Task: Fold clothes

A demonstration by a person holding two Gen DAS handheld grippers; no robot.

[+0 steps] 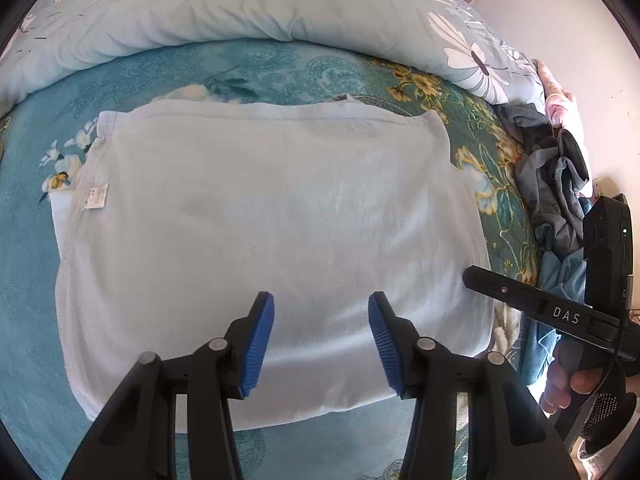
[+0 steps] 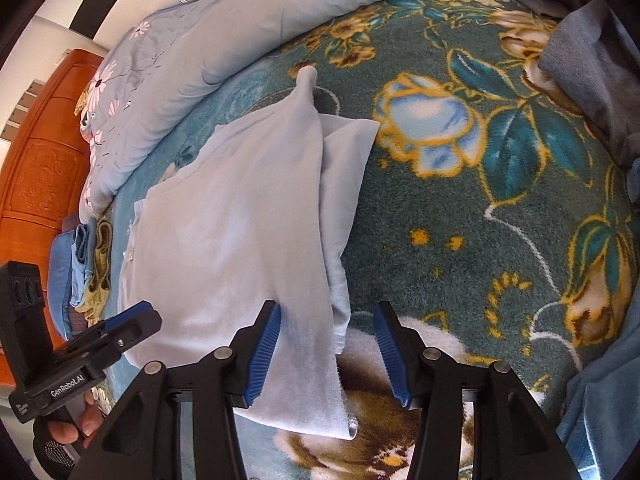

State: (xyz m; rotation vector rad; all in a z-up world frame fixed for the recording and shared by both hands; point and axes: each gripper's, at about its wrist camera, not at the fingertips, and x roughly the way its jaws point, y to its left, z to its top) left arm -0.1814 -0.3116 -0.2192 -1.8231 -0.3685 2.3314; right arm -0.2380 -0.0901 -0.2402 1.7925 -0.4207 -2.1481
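A pale blue-white garment (image 1: 272,232) lies folded flat on the teal floral blanket (image 1: 280,68), with a care label at its left edge. My left gripper (image 1: 320,340) is open and empty above the garment's near edge. In the right wrist view the same garment (image 2: 240,240) shows with its right edge folded over in layers. My right gripper (image 2: 328,348) is open, its fingers on either side of the garment's near right corner, not closed on it. The right gripper also shows in the left wrist view (image 1: 468,278), and the left one in the right wrist view (image 2: 132,320).
A rolled light blue flowered duvet (image 1: 240,4) lies along the far side. A heap of grey and blue clothes (image 1: 556,196) sits at the right. Small folded items (image 2: 92,264) lie at the bed's left end near an orange wooden headboard (image 2: 44,160).
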